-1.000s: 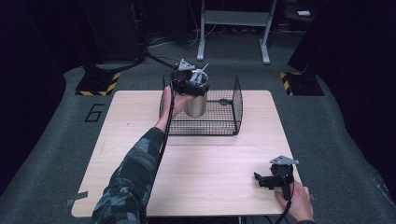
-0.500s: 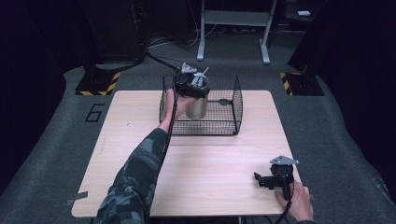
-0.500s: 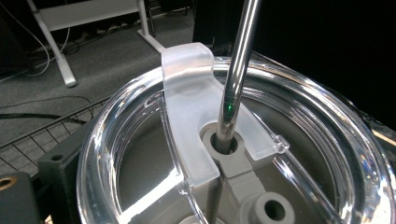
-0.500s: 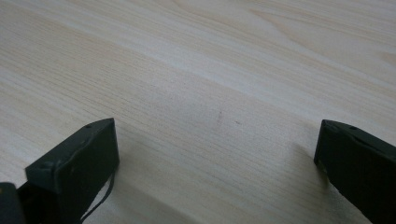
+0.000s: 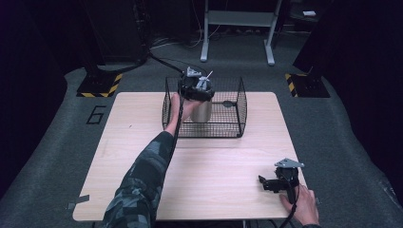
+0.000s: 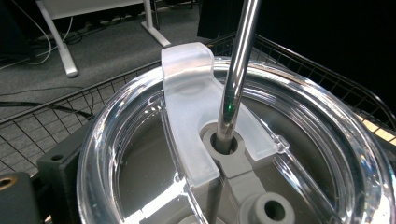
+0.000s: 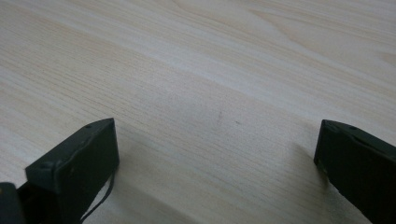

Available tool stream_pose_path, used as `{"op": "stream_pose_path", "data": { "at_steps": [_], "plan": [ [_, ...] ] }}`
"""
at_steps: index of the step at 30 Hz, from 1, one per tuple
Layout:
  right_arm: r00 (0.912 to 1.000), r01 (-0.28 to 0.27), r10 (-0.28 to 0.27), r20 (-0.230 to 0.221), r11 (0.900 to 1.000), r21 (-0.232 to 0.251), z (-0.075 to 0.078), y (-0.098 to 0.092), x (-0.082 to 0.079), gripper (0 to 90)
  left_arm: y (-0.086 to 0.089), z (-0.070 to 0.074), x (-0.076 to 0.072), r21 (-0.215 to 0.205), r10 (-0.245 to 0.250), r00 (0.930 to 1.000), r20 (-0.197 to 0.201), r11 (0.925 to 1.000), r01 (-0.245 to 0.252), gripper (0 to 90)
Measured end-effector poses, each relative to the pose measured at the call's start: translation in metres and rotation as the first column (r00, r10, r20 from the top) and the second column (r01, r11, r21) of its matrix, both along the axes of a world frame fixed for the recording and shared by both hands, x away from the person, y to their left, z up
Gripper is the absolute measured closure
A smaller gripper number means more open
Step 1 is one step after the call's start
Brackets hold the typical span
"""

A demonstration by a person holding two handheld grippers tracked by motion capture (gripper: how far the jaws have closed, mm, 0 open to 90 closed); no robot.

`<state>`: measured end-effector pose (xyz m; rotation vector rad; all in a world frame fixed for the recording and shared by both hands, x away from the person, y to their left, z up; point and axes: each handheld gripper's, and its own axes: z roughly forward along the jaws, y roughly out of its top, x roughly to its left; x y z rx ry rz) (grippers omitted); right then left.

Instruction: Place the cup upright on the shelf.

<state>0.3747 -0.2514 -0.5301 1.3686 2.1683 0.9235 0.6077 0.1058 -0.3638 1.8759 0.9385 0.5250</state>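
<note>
One tumbler w/ clear lid & metal straw sits inside wire basket; left gripper atop it, grip state unclear. Right gripper rests spread on table. Prob. lower straight, avoid the mesh.

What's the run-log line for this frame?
left gripper: on tumbler, over wire basket | tumbler: clear lid, metal straw | right gripper: open, idle on table

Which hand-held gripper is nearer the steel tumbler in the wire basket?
Left. The left hand-held gripper is right at the steel tumbler inside the wire basket, at its clear lid. The right hand-held gripper rests far away at the table's near right corner.
</note>
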Motion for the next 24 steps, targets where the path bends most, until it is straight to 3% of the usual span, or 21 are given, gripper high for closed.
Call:
{"op": "stream_pose_path", "data": {
  "at_steps": [24],
  "plan": [
    [1.0,0.0,0.0,-0.005,1.0,0.002,0.0,0.0,0.0,0.0,-0.007,-0.019,0.01,0.01,0.037,0.9992,-0.018,0.9993,-0.037,3.7]
  ]
}}
